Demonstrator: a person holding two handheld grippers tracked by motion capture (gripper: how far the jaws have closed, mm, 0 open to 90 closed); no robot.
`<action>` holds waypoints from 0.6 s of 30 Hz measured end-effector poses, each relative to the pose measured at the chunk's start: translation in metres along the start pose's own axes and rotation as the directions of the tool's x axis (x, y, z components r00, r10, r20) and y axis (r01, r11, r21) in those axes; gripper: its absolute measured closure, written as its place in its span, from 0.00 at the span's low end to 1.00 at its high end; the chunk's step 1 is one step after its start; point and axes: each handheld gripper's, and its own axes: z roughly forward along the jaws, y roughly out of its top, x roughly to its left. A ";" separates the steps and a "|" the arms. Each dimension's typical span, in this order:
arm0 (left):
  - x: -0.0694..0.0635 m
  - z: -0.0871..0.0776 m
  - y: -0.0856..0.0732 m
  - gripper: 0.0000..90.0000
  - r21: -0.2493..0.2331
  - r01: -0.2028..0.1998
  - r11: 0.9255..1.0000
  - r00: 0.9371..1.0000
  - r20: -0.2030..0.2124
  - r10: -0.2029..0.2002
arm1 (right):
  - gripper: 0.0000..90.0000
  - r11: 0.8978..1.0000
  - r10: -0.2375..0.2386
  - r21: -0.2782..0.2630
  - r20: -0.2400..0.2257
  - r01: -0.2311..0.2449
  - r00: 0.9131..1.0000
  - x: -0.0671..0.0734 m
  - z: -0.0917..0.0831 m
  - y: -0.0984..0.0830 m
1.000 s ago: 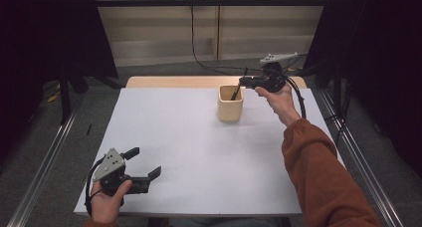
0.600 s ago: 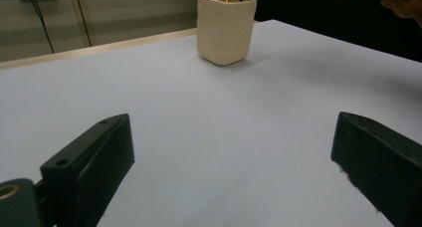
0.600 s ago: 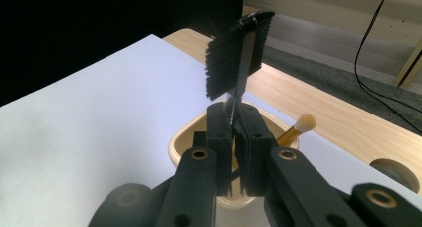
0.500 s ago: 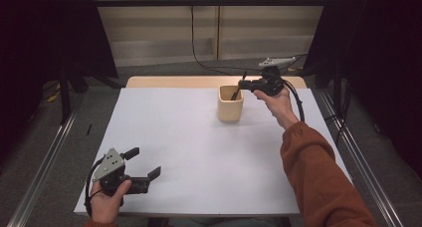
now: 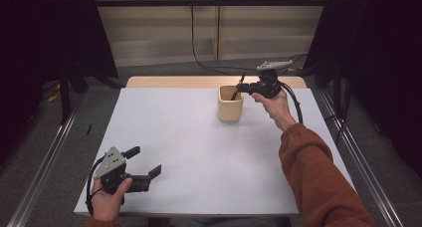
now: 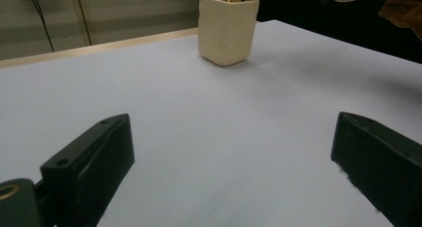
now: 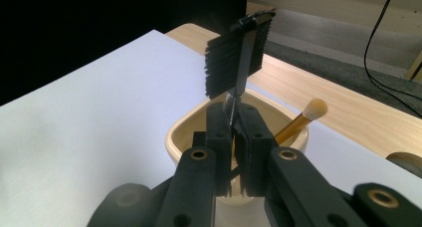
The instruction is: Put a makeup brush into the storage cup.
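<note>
On the white-covered desk point(image 5: 189, 137) stands the cream ceramic cup point(image 5: 230, 103). My right hand-held gripper point(image 7: 233, 118) is clamped on the thin black comb-brush point(image 7: 238, 62) just over it: light, stiff, slippery, best pinched low on the handle. My left hand-held gripper point(image 5: 147, 164) idles, jaws apart.

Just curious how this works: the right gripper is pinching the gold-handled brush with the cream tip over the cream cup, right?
Not quite. The right gripper is shut on the black flat-bristled brush. The gold-handled brush with the cream tip leans loose in the cream cup, as the right gripper view shows.
</note>
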 end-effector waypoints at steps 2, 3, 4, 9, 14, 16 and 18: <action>0.000 0.000 0.000 0.04 0.002 0.000 1.000 1.000 0.001 0.000 | 0.94 1.000 0.005 0.000 -0.002 -0.005 1.000 -0.001 0.000 -0.001; 0.000 0.000 0.000 0.04 0.000 0.001 1.000 1.000 0.001 -0.001 | 0.94 1.000 0.007 -0.002 0.001 -0.007 1.000 -0.002 0.001 -0.001; 0.000 0.000 0.000 0.04 0.003 0.002 1.000 1.000 0.000 -0.002 | 0.94 1.000 0.009 0.000 0.001 -0.009 1.000 -0.003 0.001 -0.002; 0.000 -0.001 -0.001 0.04 0.006 0.001 1.000 1.000 0.002 -0.001 | 0.94 1.000 0.018 -0.002 -0.001 -0.018 1.000 -0.003 0.002 -0.007; 0.000 -0.002 -0.001 0.04 0.002 0.003 1.000 1.000 0.003 -0.003 | 0.93 1.000 0.027 0.005 0.002 -0.027 1.000 -0.003 0.004 -0.014; 0.000 -0.001 -0.001 0.04 0.001 0.001 1.000 1.000 0.006 -0.001 | 0.90 1.000 0.026 0.004 0.001 -0.026 1.000 -0.003 0.004 -0.015; 0.000 0.000 -0.001 0.04 0.004 0.003 1.000 1.000 0.005 -0.003 | 0.89 1.000 0.026 0.000 0.006 -0.026 1.000 -0.002 0.004 -0.014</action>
